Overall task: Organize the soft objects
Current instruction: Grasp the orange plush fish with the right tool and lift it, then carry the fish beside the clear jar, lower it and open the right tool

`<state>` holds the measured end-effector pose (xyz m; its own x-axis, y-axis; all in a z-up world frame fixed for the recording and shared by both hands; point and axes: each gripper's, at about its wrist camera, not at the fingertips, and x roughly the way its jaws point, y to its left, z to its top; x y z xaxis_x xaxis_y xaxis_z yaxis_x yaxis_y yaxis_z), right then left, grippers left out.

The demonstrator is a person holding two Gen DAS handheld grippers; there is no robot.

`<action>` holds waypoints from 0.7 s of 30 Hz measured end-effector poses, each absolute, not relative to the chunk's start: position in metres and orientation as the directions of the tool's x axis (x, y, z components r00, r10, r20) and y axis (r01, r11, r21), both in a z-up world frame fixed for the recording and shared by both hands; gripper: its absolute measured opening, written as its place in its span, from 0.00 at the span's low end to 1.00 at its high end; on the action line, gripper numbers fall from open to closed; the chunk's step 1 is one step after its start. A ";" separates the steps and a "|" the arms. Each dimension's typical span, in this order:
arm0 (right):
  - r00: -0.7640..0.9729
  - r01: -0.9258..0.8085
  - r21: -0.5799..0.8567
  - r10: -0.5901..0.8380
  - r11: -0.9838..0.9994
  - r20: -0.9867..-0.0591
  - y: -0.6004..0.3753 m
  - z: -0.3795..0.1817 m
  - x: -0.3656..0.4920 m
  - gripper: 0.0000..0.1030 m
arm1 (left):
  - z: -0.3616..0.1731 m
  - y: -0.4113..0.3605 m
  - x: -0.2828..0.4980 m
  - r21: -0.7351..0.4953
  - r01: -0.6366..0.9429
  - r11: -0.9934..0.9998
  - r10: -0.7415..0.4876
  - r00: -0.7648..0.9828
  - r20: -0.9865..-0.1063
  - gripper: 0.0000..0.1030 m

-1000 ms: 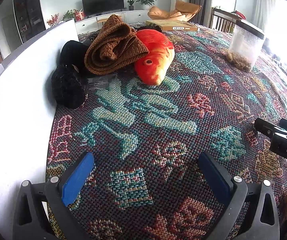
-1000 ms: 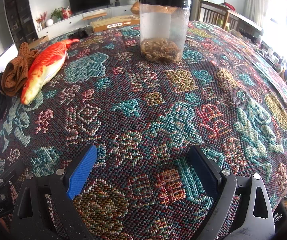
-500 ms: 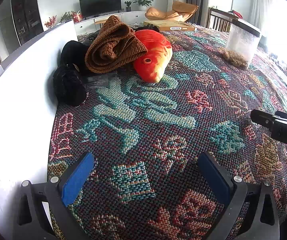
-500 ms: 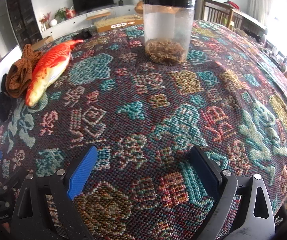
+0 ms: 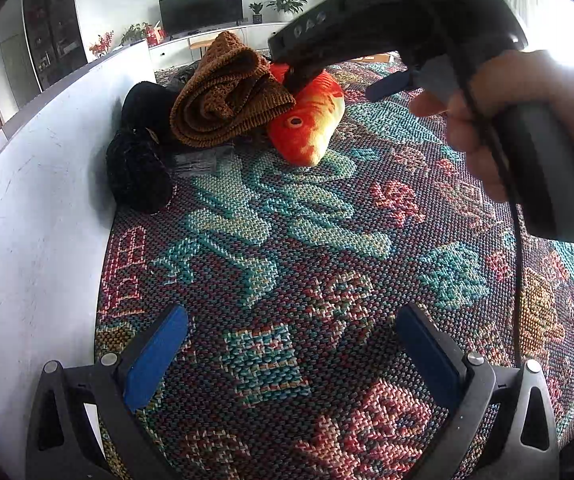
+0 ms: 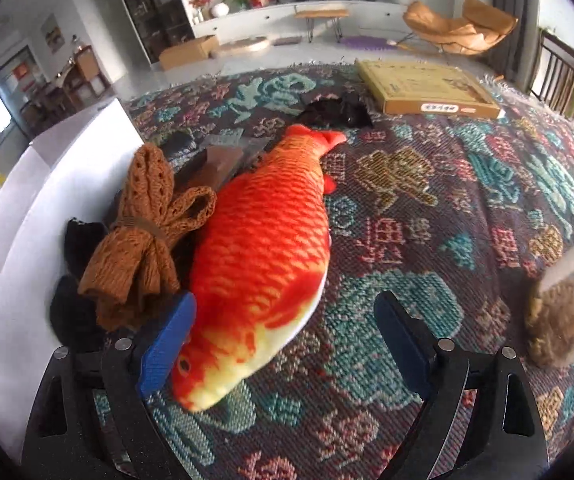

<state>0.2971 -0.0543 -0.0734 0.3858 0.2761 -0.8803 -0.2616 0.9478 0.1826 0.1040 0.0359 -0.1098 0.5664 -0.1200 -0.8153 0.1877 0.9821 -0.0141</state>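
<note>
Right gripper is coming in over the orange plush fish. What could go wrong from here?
1. The right gripper, whose jaws have just been closing, has only one pad beside the orange plush fish; the head could slip out.
2. The folded brown knitted scarf leans against the fish and may get dragged or pinched.
3. The clear plastic jar stands nearby; a swing could hit it.

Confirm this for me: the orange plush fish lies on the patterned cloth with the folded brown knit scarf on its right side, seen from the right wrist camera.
Not quite. In the right wrist view the brown knit scarf lies on the left side of the orange plush fish, between it and the white board. The fish does lie on the patterned cloth.
</note>
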 end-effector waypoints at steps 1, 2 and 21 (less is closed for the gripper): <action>0.364 -0.255 0.229 0.313 0.939 -0.877 -0.056 -0.080 0.297 0.62 | -0.110 0.037 0.104 -0.014 0.188 0.982 -0.120 0.567 -0.815 1.00; 0.374 -0.262 0.250 0.337 0.932 -0.864 -0.058 -0.078 0.295 0.54 | -0.110 0.036 0.104 -0.014 0.187 0.982 -0.120 0.567 -0.815 1.00; 0.350 -0.120 0.169 0.201 0.978 -0.915 -0.218 -0.038 0.080 0.23 | -0.110 0.032 0.106 -0.013 0.186 0.983 -0.118 0.568 -0.815 1.00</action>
